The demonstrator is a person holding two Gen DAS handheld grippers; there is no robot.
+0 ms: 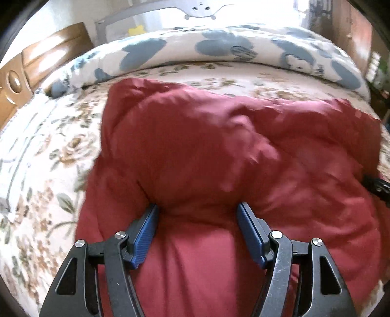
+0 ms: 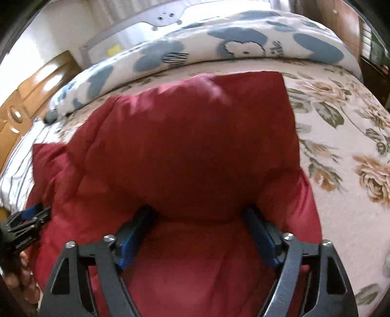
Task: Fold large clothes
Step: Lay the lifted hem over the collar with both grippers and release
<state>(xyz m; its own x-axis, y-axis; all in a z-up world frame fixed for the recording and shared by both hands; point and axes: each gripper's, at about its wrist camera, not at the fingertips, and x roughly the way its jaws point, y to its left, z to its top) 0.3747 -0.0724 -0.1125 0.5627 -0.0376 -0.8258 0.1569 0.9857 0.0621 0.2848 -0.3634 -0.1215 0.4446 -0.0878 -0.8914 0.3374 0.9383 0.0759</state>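
A large padded dark red garment (image 1: 219,146) lies on the floral bed sheet (image 1: 48,151), its near part doubled over into a puffy fold. My left gripper (image 1: 198,209) is open, its blue pads (image 1: 146,234) either side of the fold's near edge. My right gripper (image 2: 198,212) is also open, its blue pads (image 2: 262,234) straddling the same red garment (image 2: 190,136) from the other side. The left gripper shows at the left edge of the right wrist view (image 2: 26,224); the right gripper shows at the right edge of the left wrist view (image 1: 379,189).
A rolled white quilt with blue patches (image 1: 219,48) lies across the far side of the bed. A wooden headboard (image 1: 36,58) stands at far left. A grey bed rail (image 1: 170,14) runs behind the quilt. Wooden furniture (image 2: 341,22) is at far right.
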